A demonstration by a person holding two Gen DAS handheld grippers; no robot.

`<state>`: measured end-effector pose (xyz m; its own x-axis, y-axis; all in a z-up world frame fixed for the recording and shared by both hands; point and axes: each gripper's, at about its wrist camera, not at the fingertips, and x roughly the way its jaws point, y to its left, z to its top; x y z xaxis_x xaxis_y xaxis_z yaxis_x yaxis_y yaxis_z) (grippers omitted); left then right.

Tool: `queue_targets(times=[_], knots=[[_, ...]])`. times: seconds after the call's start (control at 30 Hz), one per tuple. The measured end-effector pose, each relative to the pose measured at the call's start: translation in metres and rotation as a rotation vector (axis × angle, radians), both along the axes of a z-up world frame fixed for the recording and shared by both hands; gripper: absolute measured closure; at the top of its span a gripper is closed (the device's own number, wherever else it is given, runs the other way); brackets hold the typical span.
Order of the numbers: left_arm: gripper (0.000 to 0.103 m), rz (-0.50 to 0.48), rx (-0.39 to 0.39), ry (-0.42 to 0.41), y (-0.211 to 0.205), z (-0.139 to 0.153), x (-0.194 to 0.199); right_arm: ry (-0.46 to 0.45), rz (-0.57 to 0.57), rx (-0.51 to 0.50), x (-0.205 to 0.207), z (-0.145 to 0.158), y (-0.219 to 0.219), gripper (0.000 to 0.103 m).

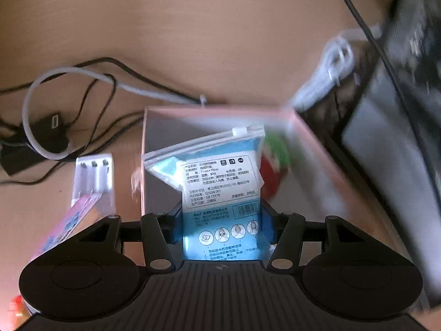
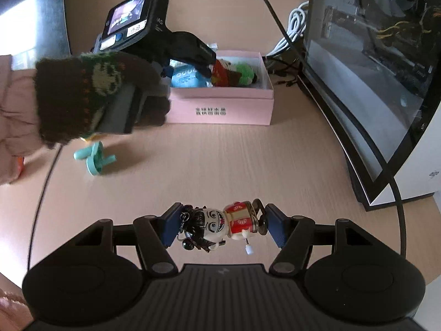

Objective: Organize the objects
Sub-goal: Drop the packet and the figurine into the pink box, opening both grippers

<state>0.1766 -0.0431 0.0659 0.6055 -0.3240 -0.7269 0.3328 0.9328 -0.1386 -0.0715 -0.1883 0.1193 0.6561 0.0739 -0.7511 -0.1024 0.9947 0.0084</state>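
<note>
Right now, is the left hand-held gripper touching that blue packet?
Touching. The left wrist view shows the left hand-held gripper pinching the blue packet between both pads.

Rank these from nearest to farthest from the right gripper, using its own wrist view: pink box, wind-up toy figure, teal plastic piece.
1. Wind-up toy figure: between the right gripper's jaws.
2. Teal plastic piece: on the table, ahead and to the left.
3. Pink box: farther back, centre, with the left gripper over it.

The left wrist camera looks steeply down, close above the pink box (image 1: 303,127). The right wrist camera views the same box (image 2: 220,110) from farther across the desk (image 2: 220,165).
</note>
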Motion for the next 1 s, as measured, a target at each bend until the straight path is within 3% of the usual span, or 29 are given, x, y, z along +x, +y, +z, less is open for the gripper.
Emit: queue_targets(times=[0.03, 0.23, 0.37, 0.47, 0.57, 0.6, 0.63, 0.7, 0.77, 0.9, 1.0], knots=[[0.044, -0.011, 0.009, 0.019, 0.001, 0.002, -0.002, 0.003, 0.011, -0.001, 0.002, -0.001, -0.002, 0.038], [0.046, 0.035, -0.193, -0.005, 0.052, 0.048, -0.026, -0.024, 0.037, -0.002, 0.026, 0.006, -0.013, 0.038], [0.046, 0.062, -0.273, -0.061, 0.097, 0.079, -0.065, -0.119, 0.067, 0.041, 0.053, 0.038, -0.015, 0.038], [0.046, 0.088, -0.299, -0.057, 0.131, 0.085, -0.096, -0.208, 0.086, 0.044, 0.084, 0.063, -0.011, 0.038], [0.046, 0.114, -0.272, -0.032, 0.162, 0.075, -0.127, -0.287, 0.074, 0.057, 0.126, 0.084, -0.006, 0.038], [0.046, 0.138, -0.248, -0.02, 0.173, 0.069, -0.137, -0.309, 0.057, 0.059, 0.142, 0.086, -0.005, 0.031], [0.046, 0.166, -0.22, -0.007, 0.182, 0.064, -0.148, -0.305, 0.035, 0.049, 0.16, 0.085, -0.004, 0.018], [0.046, 0.218, -0.154, 0.024, 0.204, 0.051, -0.168, -0.266, -0.011, 0.044, 0.184, 0.079, -0.003, 0.017], [0.046, 0.266, -0.094, 0.057, 0.225, 0.037, -0.188, -0.242, -0.01, 0.076, 0.189, 0.073, -0.001, 0.017], [0.046, 0.297, -0.069, 0.113, 0.251, 0.023, -0.207, -0.182, 0.044, 0.099, 0.174, 0.047, 0.015, 0.012], [0.046, 0.302, -0.128, 0.158, 0.257, 0.023, -0.207, -0.136, 0.106, 0.061, 0.156, 0.026, 0.037, 0.012]])
